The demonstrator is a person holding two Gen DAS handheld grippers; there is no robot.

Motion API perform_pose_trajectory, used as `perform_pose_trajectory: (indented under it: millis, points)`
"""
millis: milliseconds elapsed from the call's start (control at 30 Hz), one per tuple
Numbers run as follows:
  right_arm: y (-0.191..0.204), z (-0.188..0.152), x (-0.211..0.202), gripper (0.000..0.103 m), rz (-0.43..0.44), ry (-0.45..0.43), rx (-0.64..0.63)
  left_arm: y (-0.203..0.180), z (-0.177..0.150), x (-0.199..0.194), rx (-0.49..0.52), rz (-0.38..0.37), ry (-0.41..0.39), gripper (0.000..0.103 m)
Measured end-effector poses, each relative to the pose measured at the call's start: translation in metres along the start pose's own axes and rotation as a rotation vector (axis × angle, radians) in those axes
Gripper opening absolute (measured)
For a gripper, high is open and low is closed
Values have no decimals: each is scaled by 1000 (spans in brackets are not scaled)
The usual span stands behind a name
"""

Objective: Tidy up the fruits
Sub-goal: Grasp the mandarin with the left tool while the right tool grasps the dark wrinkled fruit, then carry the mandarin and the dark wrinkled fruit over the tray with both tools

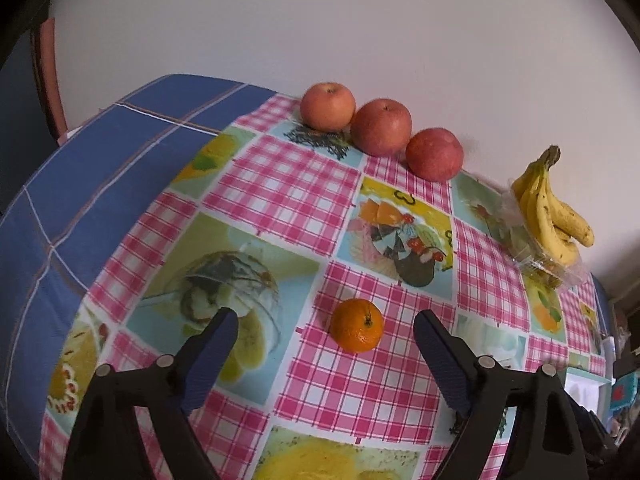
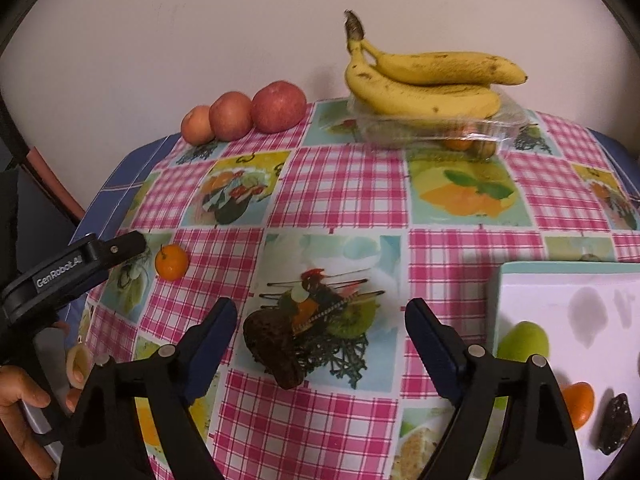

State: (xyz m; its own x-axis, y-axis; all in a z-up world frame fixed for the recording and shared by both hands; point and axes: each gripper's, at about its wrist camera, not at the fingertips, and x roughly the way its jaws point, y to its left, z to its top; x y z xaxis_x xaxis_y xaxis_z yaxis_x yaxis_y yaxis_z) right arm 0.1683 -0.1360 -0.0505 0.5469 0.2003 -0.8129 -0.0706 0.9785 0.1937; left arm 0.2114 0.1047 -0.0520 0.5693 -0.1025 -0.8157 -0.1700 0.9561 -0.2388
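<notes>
Nearest the left wrist camera, the left tongs (image 1: 326, 322) are seen spread wide and empty, with a small orange (image 1: 357, 325) lying on the checked worktop (image 1: 280, 196) just beyond and between the tips; this alignment suggests the orange is being lined up for a grasp. Three apples (image 1: 382, 127) are ranged in a row along the far edge against the wall, probably grouped there by kind. A bunch of bananas (image 2: 424, 80) is rested on a clear plastic box (image 2: 436, 126) at the back. From the right wrist view, the right tongs (image 2: 320, 322) are likewise held open with nothing gripped, above a dark brown lump (image 2: 272, 350) (what it is cannot be told). A white tray (image 2: 560, 284) at the right edge holds a green fruit, an orange one and dark pieces, so sorted fruit is apparently collected there. The small orange appears not yet sorted
</notes>
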Motion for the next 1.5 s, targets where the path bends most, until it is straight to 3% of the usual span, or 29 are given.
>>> perform_pose_trajectory:
  millis: [467, 567, 667, 733, 867, 967, 1167, 1500]
  points:
    - [20, -15, 36, 84, 16, 78, -75, -17, -6, 36, 70, 4, 42, 84]
    - [25, -16, 40, 82, -1, 77, -103, -18, -6, 42, 79, 7, 51, 77]
    - [28, -17, 40, 73, -12, 73, -125, -18, -6, 45, 82, 8, 57, 66]
    - [28, -17, 40, 72, -16, 72, -128, -18, -6, 44, 86, 5, 58, 52]
    - [30, -18, 40, 63, -33, 71, -146, -18, -6, 43, 72, -23, 75, 39]
    - [30, -19, 39, 59, -34, 73, -148, -20, -6, 41, 72, -17, 83, 38]
    - [31, -23, 33, 36, -31, 88, -147, -12, -7, 35, 17, -26, 106, 38]
    - [32, -26, 5, 35, -28, 75, -139, 0, -25, 20, -59, -37, 130, 37]
